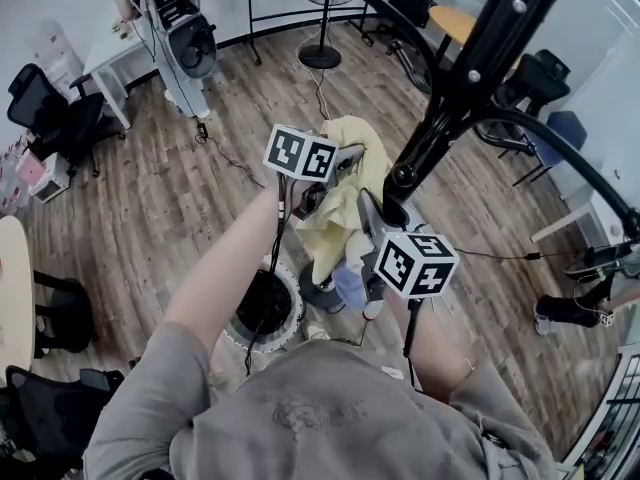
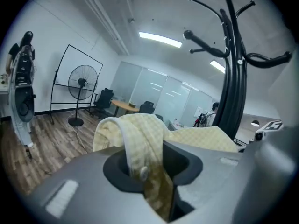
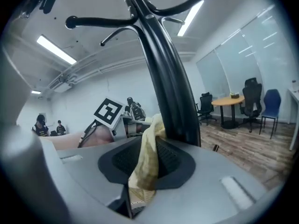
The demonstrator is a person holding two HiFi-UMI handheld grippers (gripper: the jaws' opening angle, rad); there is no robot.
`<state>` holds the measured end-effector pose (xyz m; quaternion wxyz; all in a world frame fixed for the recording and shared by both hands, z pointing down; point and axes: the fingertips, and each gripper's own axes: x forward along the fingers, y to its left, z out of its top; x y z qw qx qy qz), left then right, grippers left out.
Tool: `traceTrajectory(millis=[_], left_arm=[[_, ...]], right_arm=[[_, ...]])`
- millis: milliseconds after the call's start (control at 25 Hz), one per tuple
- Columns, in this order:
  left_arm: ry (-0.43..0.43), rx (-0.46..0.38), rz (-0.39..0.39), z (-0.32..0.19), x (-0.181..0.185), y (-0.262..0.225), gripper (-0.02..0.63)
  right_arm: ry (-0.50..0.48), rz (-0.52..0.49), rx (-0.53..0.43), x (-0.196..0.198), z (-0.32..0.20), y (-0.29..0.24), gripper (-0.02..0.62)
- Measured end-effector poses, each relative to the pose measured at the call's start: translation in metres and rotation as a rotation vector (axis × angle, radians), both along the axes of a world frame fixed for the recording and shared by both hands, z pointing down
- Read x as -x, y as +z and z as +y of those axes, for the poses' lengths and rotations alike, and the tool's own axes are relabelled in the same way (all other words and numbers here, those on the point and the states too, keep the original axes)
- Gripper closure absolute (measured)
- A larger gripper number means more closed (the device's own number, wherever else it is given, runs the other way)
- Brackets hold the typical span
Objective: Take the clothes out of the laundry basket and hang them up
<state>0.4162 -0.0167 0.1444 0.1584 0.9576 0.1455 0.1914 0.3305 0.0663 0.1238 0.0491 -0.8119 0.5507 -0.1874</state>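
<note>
Pinching at the left gripper [image 2: 150, 174]: jaws closed tight on a buttoned edge of the yellow checked garment [image 2: 140, 132], with fabric bunched over the jaw tops and trailing down through the gap.
Left gripper in the head view [image 1: 340, 173]: held out in front of the body, marker cube on top, touching the garment's upper fold.
Right gripper [image 3: 140, 171]: jaws shut on another pinch of the same garment [image 3: 145, 155], a strip of it rising from the jaws toward the pole.
Right gripper in the head view [image 1: 370, 213]: just beside the pole, near the left gripper and to its right.
Yellow checked garment [image 1: 335, 208]: off the floor, held between both grippers, draped down in front of the pole and above its base.
Coat stand [image 1: 440, 118]: black and upright, with curved hooks spreading at the top [image 3: 163, 78].
Laundry basket [image 1: 268, 313]: round, pale rim, dark inside, on the wood floor [image 1: 160, 198] near the stand's base; contents not discernible.
Background: pedestal fan [image 1: 320, 18] by the far wall, round table [image 3: 230, 98] with office chairs [image 3: 252, 99] around it.
</note>
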Motion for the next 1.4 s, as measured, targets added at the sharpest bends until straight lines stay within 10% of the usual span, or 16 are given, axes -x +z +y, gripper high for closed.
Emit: traceTrajectory(millis=[280,560,1040,1400], left_arm=[[-0.050,-0.134,-0.202,-0.023,0.007,0.078,0.503],[-0.083,-0.081,-0.300,-0.035,0.016,0.115,0.440],[-0.253,0.227,-0.271,-0.063,0.060,0.124,0.281],[-0.316,0.202,-0.277,-0.075,0.094,0.122,0.264]], right_arm=[[-0.040,-0.052,0.033,0.002,0.008,0.028,0.541],[-0.109,-0.045,0.043,0.001,0.001,0.029,0.541],[-0.195,-0.024,0.059,0.018,-0.009,0.026,0.541],[-0.272,0.009,0.019,0.046,-0.020,0.006,0.549]])
